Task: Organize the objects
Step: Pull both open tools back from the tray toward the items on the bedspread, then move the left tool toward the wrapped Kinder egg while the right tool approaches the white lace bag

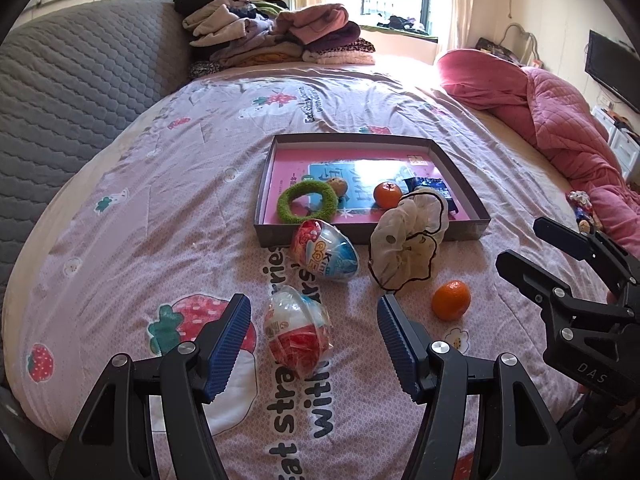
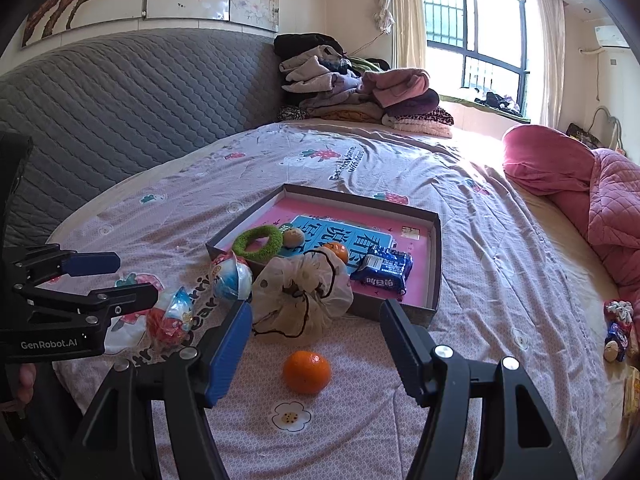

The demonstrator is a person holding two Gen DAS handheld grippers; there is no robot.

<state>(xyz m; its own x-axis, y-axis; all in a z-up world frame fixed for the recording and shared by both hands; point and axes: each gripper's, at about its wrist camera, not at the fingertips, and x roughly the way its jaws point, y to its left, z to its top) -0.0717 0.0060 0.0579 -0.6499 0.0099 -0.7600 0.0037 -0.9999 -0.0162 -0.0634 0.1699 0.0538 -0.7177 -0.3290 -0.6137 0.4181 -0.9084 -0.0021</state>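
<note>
A home bedroom. A bed (image 2: 400, 168) dressed in a strawberry-print sheet is filling most of both views, a grey quilted headboard (image 2: 132, 92) is rising behind it, and a pile of folded clothes (image 2: 352, 88) is sitting at its head. A pink quilt (image 1: 560, 120) is lying bunched along one side. Daylight is entering through a curtained, barred window (image 2: 472, 36); a wall television (image 1: 612, 68) is hanging nearby.

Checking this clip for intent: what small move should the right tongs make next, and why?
Probably ease the open right tongs down around the loose orange mandarin: it lies on the bedsheet between the fingers, outside the shallow grey cardboard tray.
</note>
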